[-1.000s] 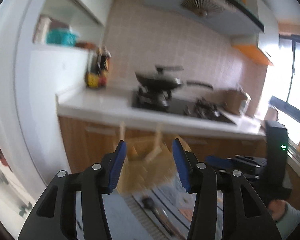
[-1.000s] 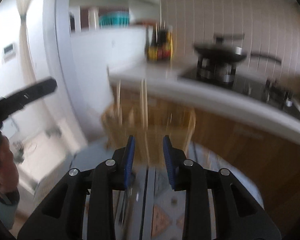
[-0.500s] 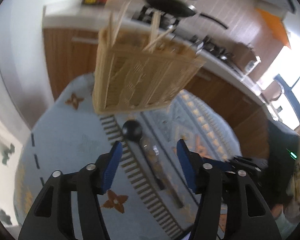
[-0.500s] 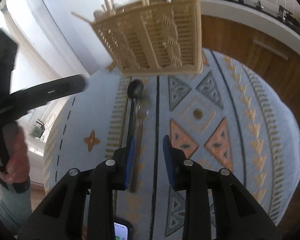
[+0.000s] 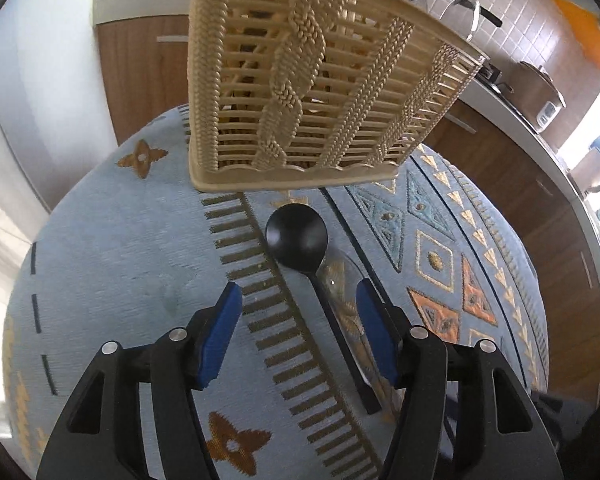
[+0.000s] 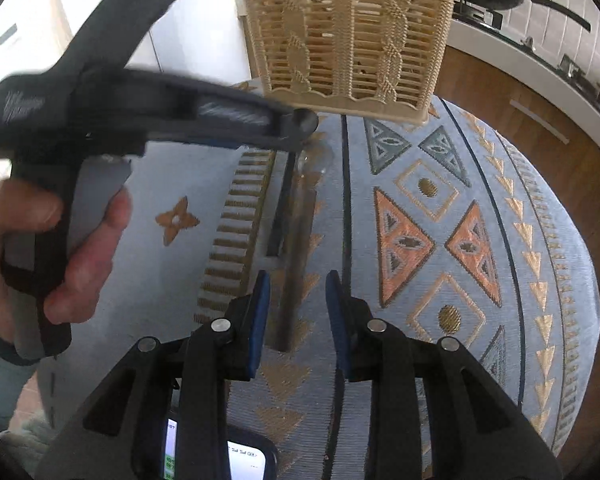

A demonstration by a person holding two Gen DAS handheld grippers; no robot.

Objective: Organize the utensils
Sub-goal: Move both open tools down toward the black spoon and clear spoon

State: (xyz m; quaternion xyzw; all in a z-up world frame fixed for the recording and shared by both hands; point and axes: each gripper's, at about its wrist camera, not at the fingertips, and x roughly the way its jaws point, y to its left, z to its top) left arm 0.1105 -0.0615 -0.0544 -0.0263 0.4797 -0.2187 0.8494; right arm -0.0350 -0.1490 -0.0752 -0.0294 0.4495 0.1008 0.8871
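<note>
While both grippers point steeply down at the patterned blue tablecloth (image 5: 112, 248), the relation that matters is how the two utensils lie against their jaws. A black spoon (image 5: 298, 236) rests flat on the cloth with its bowl at the far end, just short of the woven beige utensil basket (image 5: 300, 80), and its thin handle runs back toward the near edge. Just beside it on the right lies a clear plastic spoon (image 5: 340, 280), roughly parallel and hard to make out against the pattern.

In the left wrist view the left gripper (image 5: 298, 336) is spread wide with nothing pressed between its blue pads, its jaws having just been opening; the black handle passes diagonally through the gap, nearer the right pad. I judge this hand the better placed for the black spoon: its jaws already straddle the handle across the long axis.

In the right wrist view the right gripper (image 6: 294, 320) stands with a narrow gap and nothing pinched; the near end of the clear spoon's handle (image 6: 296, 264) sits in line with that gap. The person's left hand (image 6: 40, 248) shows at the left of that view.

The basket stands upright at the far end of the cloth, well beyond both sets of jaws, in line with the spoons' long axis.
</note>
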